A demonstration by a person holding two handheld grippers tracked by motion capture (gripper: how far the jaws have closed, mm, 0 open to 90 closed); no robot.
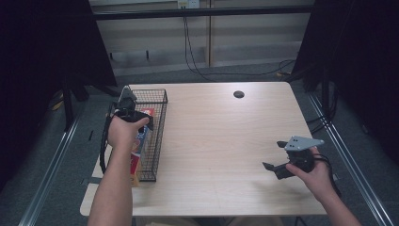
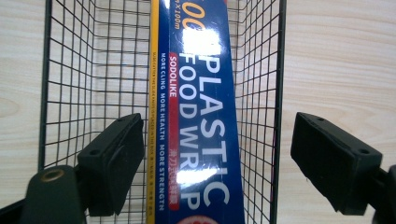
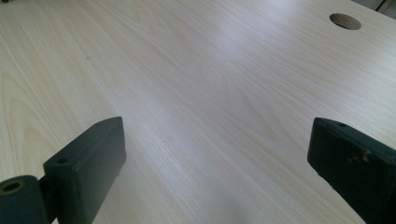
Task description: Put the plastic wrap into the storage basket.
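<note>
Left claw (image 2: 217, 161): spread wide above the wire basket, the 2 jaws standing clear on either side of the box below; nothing is pinched between them. In the high view the left claw (image 1: 126, 104) sits over the far half of the basket, gripped by the left hand (image 1: 123, 132).

Plastic wrap box (image 2: 201, 112): a long blue carton with a yellow edge strip and white lettering "PLASTIC FOOD WRAP", lying lengthwise inside the basket. In the high view its near end (image 1: 136, 162), red and orange, reaches the basket's near end.

Wire basket (image 1: 159, 136): black mesh, long and narrow, standing along the left edge of the table. In the left gripper view its right wall (image 2: 275, 93) runs just beside the box, and its left wall stands a little apart from the box's yellow edge.

Right claw (image 3: 217, 172): spread, jaws wide apart over bare wood, holding nothing. In the high view the right claw (image 1: 274, 157) hangs low near the table's near right corner, well apart from the basket, held by the right hand (image 1: 317, 176).

Table (image 1: 221, 141): pale wood grain, with 1 round cable hole (image 1: 239, 94) near the far edge, also seen in the right gripper view (image 3: 345, 21).
</note>
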